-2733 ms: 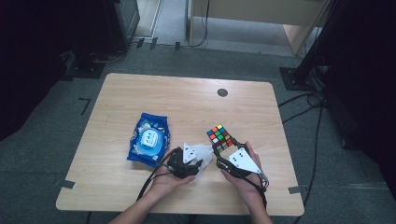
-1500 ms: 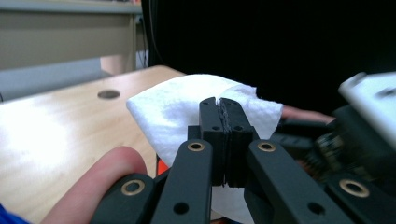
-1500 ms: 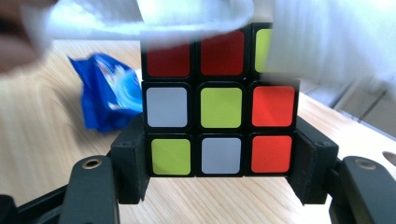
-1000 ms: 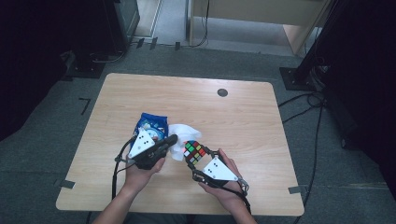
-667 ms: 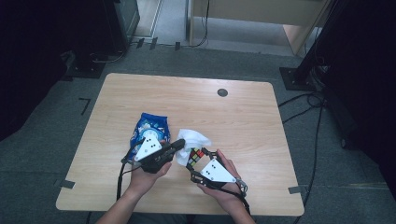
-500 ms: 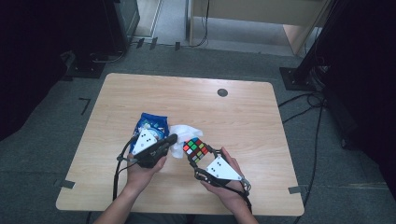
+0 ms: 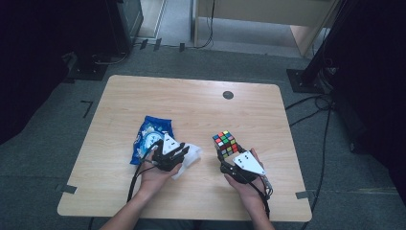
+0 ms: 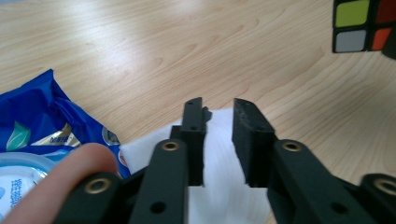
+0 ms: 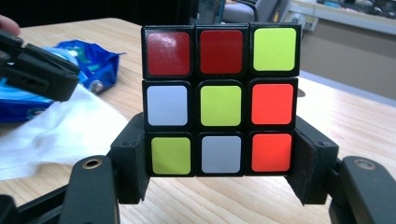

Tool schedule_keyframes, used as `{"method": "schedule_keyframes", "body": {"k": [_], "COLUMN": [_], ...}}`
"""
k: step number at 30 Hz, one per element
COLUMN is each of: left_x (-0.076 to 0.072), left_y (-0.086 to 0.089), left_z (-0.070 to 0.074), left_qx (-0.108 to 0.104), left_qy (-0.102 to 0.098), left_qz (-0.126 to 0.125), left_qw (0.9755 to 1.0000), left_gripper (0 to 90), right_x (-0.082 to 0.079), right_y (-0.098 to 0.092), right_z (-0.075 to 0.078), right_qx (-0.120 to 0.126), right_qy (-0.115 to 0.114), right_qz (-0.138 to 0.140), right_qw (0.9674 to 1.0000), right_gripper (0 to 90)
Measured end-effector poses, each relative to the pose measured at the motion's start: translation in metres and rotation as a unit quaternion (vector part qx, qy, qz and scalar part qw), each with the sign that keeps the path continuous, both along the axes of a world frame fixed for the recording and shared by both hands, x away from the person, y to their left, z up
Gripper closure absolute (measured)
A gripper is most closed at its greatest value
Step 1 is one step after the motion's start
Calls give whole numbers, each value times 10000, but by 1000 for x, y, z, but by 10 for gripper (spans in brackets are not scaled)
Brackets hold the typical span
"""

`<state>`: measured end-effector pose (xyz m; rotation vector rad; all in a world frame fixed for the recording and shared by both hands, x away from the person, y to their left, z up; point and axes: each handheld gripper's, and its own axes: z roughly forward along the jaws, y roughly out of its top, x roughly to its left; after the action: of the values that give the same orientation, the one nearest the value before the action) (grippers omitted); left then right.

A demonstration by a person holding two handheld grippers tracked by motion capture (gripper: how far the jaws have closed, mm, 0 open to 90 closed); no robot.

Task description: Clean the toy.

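My left tool (image 7: pixel 184 152) hangs low over the white wipe (image 7: pixel 190 158) near the front part of the counter (image 7: pixel 191 103). Its jaws have just been opening: a narrow gap stands between them, and in the left gripper view the pads (image 8: pixel 194 135) do not press on the wipe (image 8: pixel 219 154), which lies under them on the wood. Just to the left of that tool, touching the wipe's edge, lies the blue wipes packet (image 7: pixel 149 139); its crinkled corner (image 8: pixel 42 112) comes close beside the left jaw. Ahead of the tool the counter is bare wood right up to its far edge, with only a small dark round spot (image 7: pixel 228 95) well off.

My right tool (image 7: pixel 229 155) is clamped on the puzzle cube (image 7: pixel 226 143), its jaws against the cube's two sides at the bottom row, seen clearly in the right gripper view (image 9: pixel 220 100). The cube is upright and squarely faced toward that tool's camera. It sits well apart from the left tool, off to that tool's right, with a strip of bare counter between the two. To the right of the right tool there is open wood before the counter's side edge, and behind both my hands a band of it before the near edge.
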<state>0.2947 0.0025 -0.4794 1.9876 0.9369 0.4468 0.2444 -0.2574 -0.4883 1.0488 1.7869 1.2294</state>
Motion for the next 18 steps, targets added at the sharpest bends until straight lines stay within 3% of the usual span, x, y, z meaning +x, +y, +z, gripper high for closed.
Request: {"method": "schedule_keyframes", "body": {"k": [5, 10, 13, 18], "left_x": [0, 1, 1, 2], "left_y": [6, 28, 45, 69], "left_z": [7, 20, 23, 23], "left_qx": [-311, -523, -611, -598], "left_qy": [-35, -197, -254, -260], "left_qz": [53, 323, 517, 821], "left_qw": [9995, 9979, 9965, 9945], "left_gripper": [579, 465, 425, 371], "right_x": [4, 12, 19, 34], "right_y": [-4, -6, -8, -10], "right_z": [-3, -6, -7, -9], "right_qx": [17, -106, -60, 247], "right_qy": [181, 607, 923, 1604], "right_qz": [-126, -295, -426, -705], "right_qw": [9998, 9977, 9948, 9842], "right_gripper": [349, 349, 348, 348]}}
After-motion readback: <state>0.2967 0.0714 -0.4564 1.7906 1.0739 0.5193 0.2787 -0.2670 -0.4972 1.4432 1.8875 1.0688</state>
